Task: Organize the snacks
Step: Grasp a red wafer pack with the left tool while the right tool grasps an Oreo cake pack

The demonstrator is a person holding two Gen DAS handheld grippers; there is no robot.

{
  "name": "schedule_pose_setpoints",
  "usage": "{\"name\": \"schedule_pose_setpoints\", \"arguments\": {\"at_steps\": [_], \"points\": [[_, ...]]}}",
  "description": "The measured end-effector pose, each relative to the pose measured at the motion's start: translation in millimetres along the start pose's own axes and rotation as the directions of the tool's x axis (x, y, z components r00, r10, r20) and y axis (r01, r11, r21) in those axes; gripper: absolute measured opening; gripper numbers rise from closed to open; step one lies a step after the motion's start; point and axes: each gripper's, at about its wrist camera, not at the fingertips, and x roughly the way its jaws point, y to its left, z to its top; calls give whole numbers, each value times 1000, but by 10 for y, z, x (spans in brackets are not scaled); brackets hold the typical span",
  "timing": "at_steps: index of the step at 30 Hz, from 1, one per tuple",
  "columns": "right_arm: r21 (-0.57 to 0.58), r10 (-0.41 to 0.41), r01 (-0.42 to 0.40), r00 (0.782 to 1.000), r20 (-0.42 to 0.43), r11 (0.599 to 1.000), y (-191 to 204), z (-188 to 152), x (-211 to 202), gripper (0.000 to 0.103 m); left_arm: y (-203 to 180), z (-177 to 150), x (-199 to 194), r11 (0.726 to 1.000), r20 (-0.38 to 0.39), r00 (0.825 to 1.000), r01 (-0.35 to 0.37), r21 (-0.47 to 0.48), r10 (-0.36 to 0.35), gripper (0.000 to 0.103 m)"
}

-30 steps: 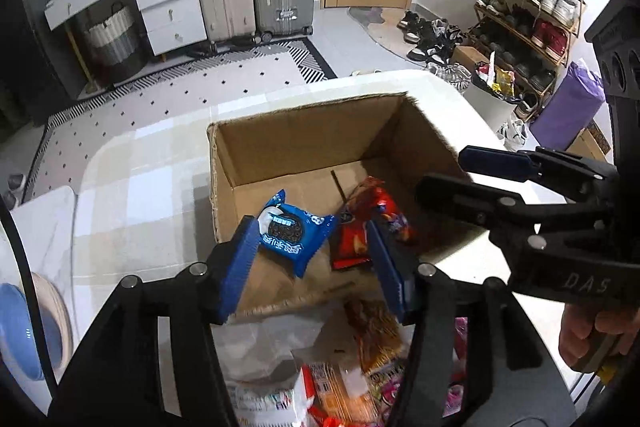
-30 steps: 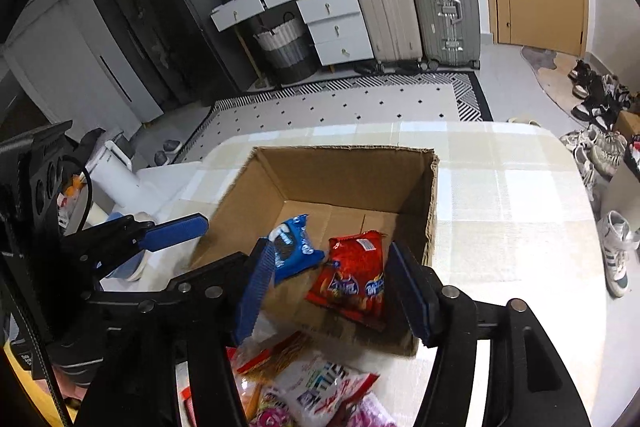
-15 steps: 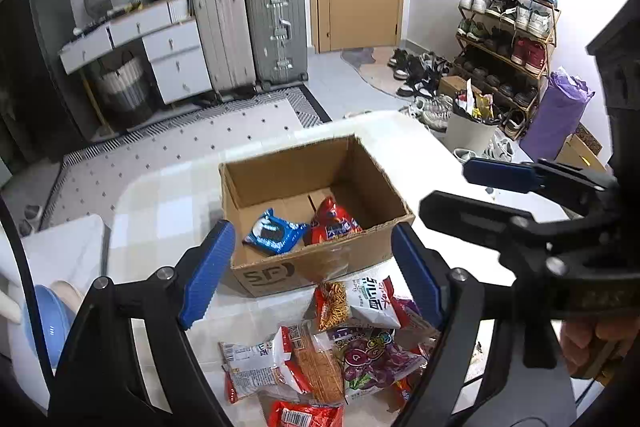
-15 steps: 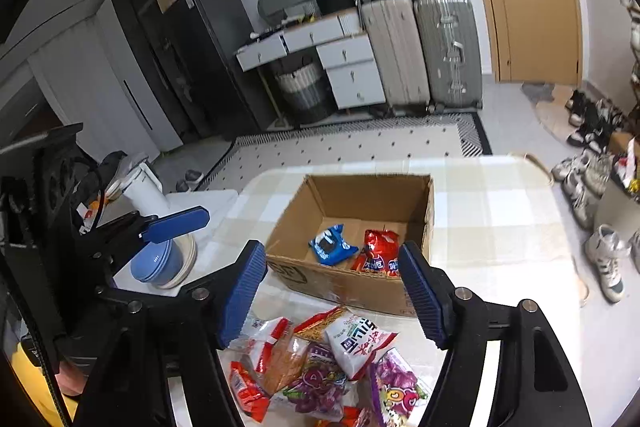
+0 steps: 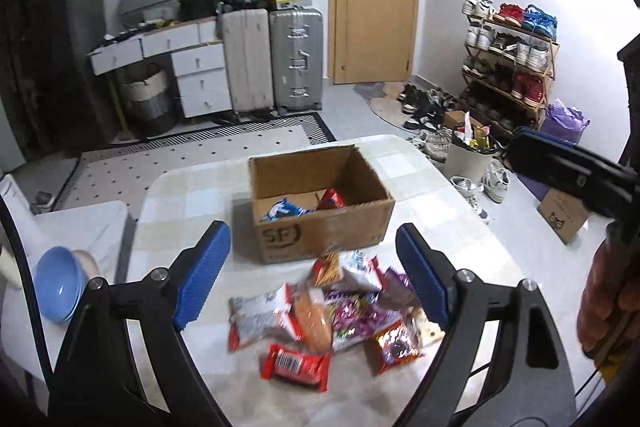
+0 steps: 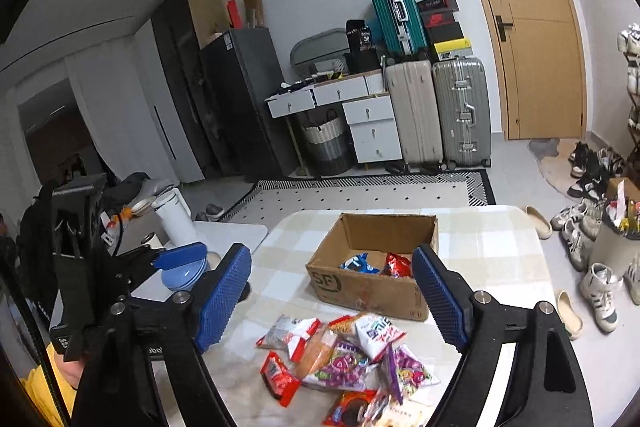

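Observation:
An open cardboard box (image 5: 320, 227) (image 6: 368, 291) stands on the checked table. Inside it lie a blue cookie packet (image 5: 285, 210) (image 6: 359, 263) and a red snack packet (image 5: 332, 199) (image 6: 400, 265). In front of the box a heap of several snack packets (image 5: 328, 315) (image 6: 348, 355) lies loose on the table. My left gripper (image 5: 310, 279) hangs above the heap, its jaws opening with nothing between them. My right gripper (image 6: 334, 299) is likewise raised, jaws opening and empty. The right gripper shows at the left wrist view's right edge (image 5: 568, 175), held by a hand.
A blue bowl (image 5: 60, 287) (image 6: 182, 273) sits on a white side surface left of the table. A bin (image 5: 468, 159) and shoes lie on the floor to the right. Suitcases, drawers and a door stand at the far wall.
Both grippers pulled back and up from the box, leaving the blue and red packets inside it. Both sets of jaws have widened. The snack heap has come into view below.

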Motion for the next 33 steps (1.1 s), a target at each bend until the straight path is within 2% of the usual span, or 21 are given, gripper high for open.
{"name": "schedule_pose_setpoints", "arguments": {"at_steps": [3, 6, 7, 9, 11, 17, 24, 33], "points": [[-11, -23, 23, 999, 22, 1000, 65, -158, -153, 94, 19, -176, -279, 999, 35, 998, -47, -8, 47, 85], [-45, -55, 58, 997, 54, 997, 164, -355, -303, 96, 41, -344, -485, 998, 65, 996, -54, -38, 56, 101], [-53, -60, 63, 996, 66, 997, 197, -422, -343, 99, 76, -392, -508, 997, 82, 995, -54, -50, 58, 103], [-57, -54, 60, 994, 93, 997, 270, -612, -440, 102, 114, -511, -616, 996, 114, 991, -67, -62, 74, 103], [-53, -44, 50, 993, 109, 997, 280, -774, -459, 102, 135, -602, -618, 994, 109, 990, -79, -72, 87, 103], [57, 23, -25, 999, 46, 998, 180, -1279, -407, 102, 233, -970, -610, 990, 132, 988, -69, -121, 85, 103], [81, 2, -4, 1000, 23, 997, 60, -1642, -296, 102, 254, -1511, -189, 986, 34, 996, -77, -150, 83, 103], [111, -20, 25, 998, -52, 993, -41, -1892, -21, 102, 268, -1863, 395, 981, -86, 994, -81, -177, 67, 102]]}}
